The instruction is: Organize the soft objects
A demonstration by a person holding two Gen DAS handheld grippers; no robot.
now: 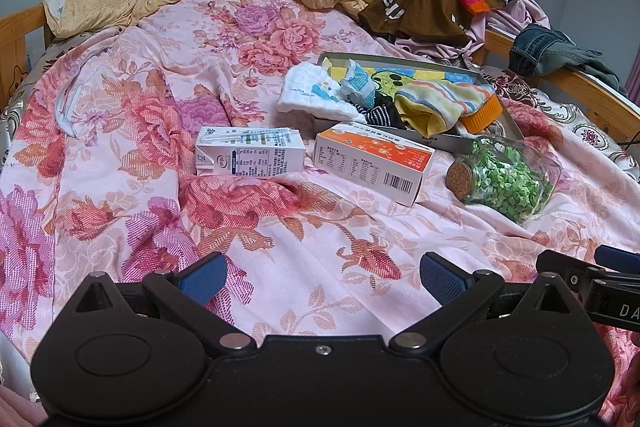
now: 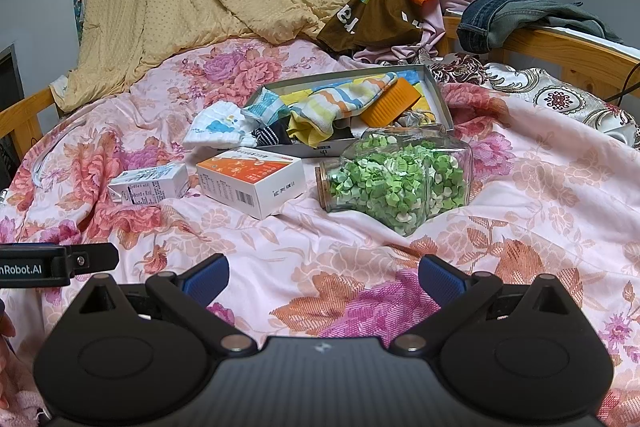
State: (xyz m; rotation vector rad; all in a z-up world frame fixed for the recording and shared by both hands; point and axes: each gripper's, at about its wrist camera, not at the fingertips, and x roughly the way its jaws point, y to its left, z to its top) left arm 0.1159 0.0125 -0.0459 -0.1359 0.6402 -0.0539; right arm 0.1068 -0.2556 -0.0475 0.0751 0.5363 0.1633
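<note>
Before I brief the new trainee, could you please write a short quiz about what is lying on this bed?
1. True or false: the left gripper and right gripper both hold a sock.
2. Which item lies on its side nearest the right gripper? A. milk carton B. glass jar C. orange-and-white box
3. Fill in: the white cloth hangs over the edge of the shallow ____.

Key
1. False; both are open and empty.
2. B, the cork-stoppered jar of green pieces.
3. Tray, which also holds the striped sock.
</note>
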